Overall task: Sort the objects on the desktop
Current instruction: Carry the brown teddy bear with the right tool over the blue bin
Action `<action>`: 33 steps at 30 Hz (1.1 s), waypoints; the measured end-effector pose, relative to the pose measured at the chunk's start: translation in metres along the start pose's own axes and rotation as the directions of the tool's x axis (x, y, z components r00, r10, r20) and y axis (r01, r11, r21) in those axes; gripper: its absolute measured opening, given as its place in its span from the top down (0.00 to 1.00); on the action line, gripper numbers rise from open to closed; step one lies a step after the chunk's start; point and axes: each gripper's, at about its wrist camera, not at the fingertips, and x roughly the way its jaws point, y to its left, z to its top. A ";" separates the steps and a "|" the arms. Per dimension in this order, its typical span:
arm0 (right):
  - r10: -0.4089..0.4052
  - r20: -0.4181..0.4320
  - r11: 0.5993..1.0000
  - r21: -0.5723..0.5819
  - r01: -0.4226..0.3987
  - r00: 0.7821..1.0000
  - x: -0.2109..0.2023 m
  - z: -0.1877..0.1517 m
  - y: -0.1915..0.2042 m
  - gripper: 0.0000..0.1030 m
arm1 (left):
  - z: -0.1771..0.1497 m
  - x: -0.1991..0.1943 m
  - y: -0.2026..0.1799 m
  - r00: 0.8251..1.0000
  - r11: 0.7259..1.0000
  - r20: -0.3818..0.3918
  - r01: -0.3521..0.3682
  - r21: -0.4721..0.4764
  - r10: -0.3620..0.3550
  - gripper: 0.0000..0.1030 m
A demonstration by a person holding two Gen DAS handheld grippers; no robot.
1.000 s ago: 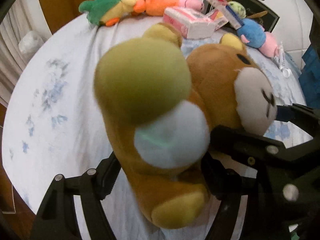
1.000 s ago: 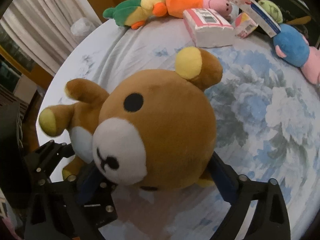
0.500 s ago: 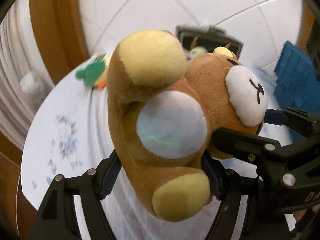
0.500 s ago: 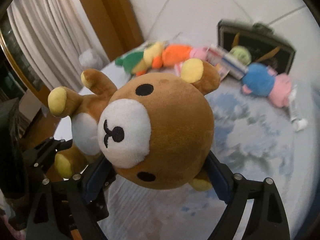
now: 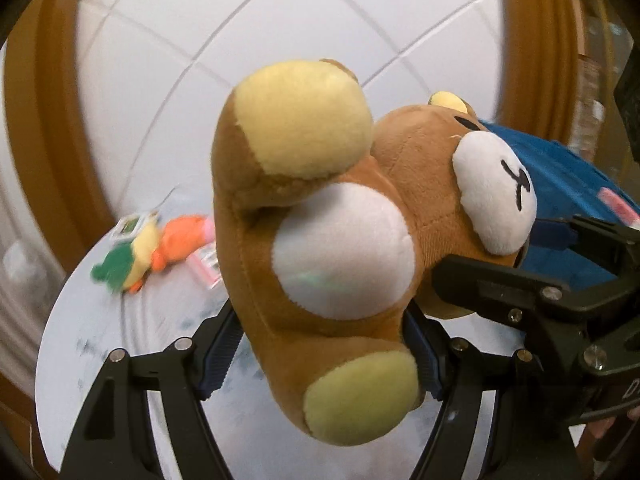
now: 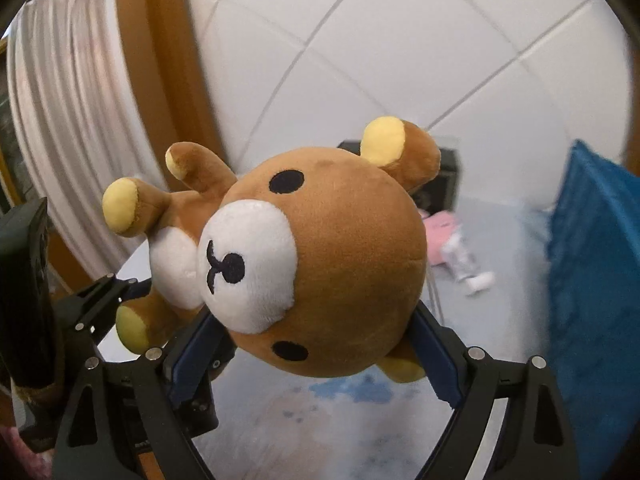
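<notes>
A brown plush bear (image 5: 344, 264) with a white belly and yellow paws hangs in the air above the table, held from both ends. My left gripper (image 5: 322, 340) is shut on its body, blue pads pressing into both flanks. My right gripper (image 6: 320, 360) is shut on the round head (image 6: 340, 248), one pad at each side. In the left wrist view the right gripper's fingers (image 5: 500, 288) show under the bear's muzzle. In the right wrist view the left gripper's fingers (image 6: 104, 296) reach in at the bear's legs.
Below lies the round table with a blue-flowered cloth (image 6: 300, 420). On it are a green, yellow and orange plush (image 5: 152, 252), a pink packet (image 5: 206, 268), a pink plush with a white bottle (image 6: 468, 264) and a black frame (image 6: 444, 176). A blue fabric bin (image 6: 592, 280) stands at the right.
Both grippers have risen with the bear between them, so the table and its objects have dropped low in both views. The white wall now fills the background. Both grips persist.
</notes>
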 end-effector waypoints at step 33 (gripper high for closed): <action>-0.508 0.092 0.823 0.345 0.451 0.857 -0.243 -0.043 -0.269 0.00 | 0.112 0.040 -0.387 0.916 0.848 -0.160 0.401 0.346 -0.368 0.26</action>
